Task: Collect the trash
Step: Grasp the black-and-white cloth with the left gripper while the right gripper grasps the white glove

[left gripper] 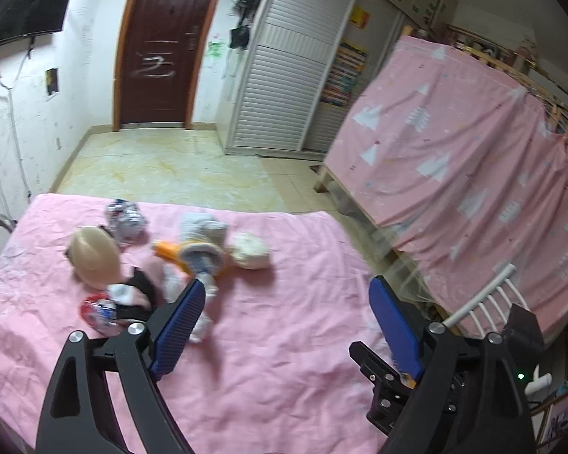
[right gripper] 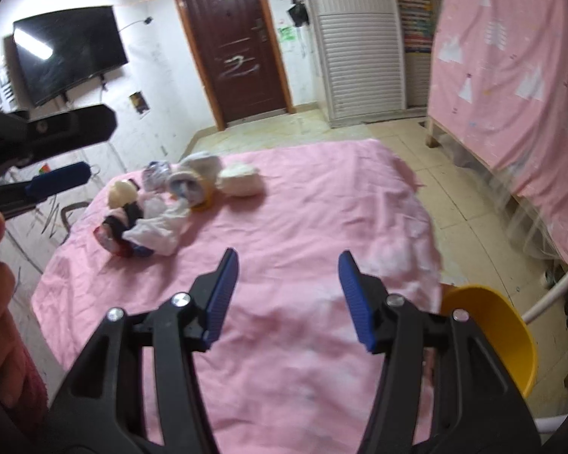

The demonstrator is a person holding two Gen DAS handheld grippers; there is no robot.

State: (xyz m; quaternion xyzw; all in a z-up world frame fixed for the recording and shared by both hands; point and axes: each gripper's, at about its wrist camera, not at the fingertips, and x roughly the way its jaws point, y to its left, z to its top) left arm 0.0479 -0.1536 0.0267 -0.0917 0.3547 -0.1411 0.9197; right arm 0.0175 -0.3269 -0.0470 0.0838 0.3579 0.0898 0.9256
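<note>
Pink-sheeted table (right gripper: pixel 303 227) carries the trash heap (right gripper: pixel 170 204) bunched at its far left; left gripper (left gripper: pixel 284 295) and right gripper (right gripper: pixel 287 276) hover near, both spread empty, seemingly readying a pick.

Left gripper (left gripper: pixel 286 291) jaws wide apart, empty, above wrinkled pink cloth-covered table (left gripper: pixel 284 340). Crumpled white paper wad (left gripper: pixel 250 250), orange-rimmed cup (left gripper: pixel 202 255), beige dome-shaped piece (left gripper: pixel 94 259) clustered far-left.

pink cloth (right gripper: pixel 303 227): wrinkled, matt | fingers (right gripper: pixel 219 295): ribbed blue pads | door (right gripper: pixel 231 45): glossy wood
</note>
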